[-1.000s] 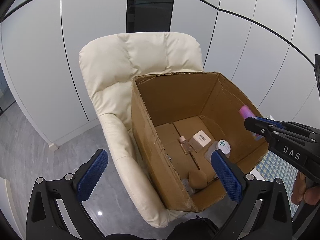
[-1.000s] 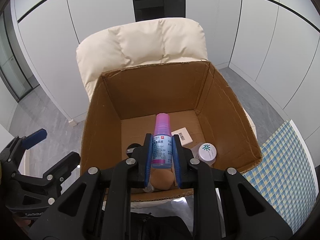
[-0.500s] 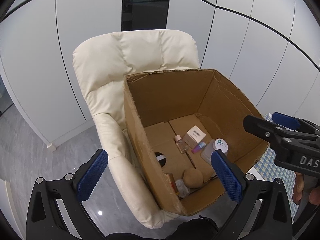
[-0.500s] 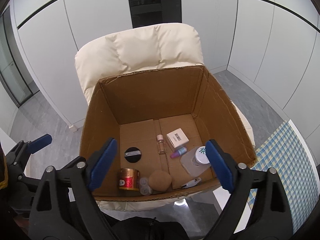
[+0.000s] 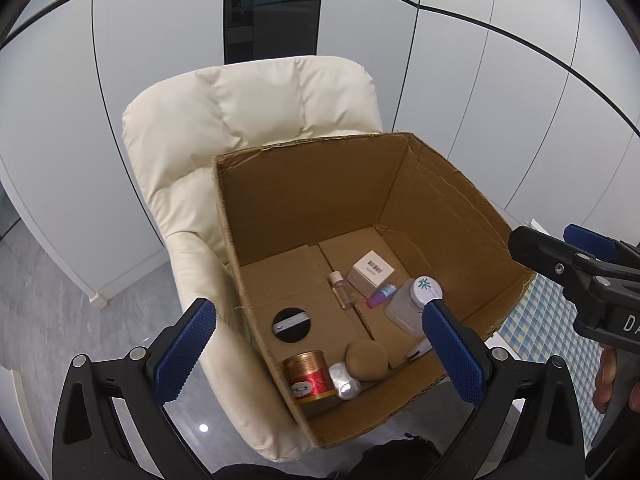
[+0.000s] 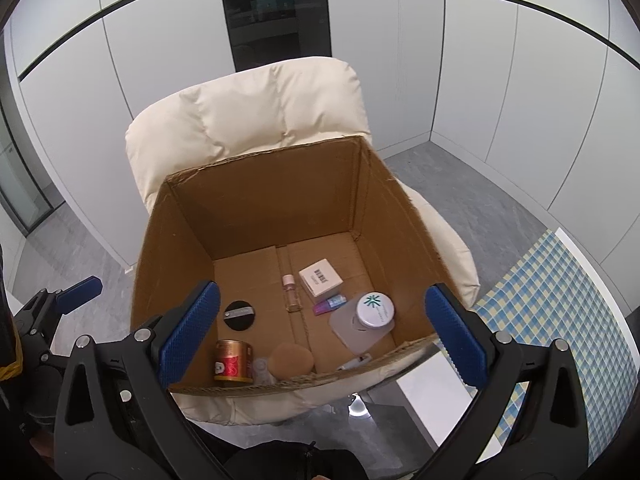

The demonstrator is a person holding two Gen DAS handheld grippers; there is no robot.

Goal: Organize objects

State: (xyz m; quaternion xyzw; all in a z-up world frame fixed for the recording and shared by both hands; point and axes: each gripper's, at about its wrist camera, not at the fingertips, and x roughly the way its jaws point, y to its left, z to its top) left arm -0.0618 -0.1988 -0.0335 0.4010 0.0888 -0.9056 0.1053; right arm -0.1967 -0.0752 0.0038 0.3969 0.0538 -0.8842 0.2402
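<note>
Lying on the cardboard box (image 6: 256, 220) floor beside a white barcoded carton (image 6: 320, 277), the small purple-capped bottle (image 6: 329, 304) rests loose. Only the left view shows "DA" lettering on the right gripper (image 6: 322, 336), its fingers opening wide around nothing. The left gripper (image 5: 320, 350) gapes empty. An armchair (image 6: 248, 116) carries the box.

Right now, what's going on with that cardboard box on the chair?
A person holds a gripper in each hand over an open cardboard box on a cream chair, sorting small things into it. The right gripper is opening, with nothing between its fingers; the left gripper is open and empty too. A small purple-capped bottle lies inside beside a white box, a jar and a red tin.
</note>
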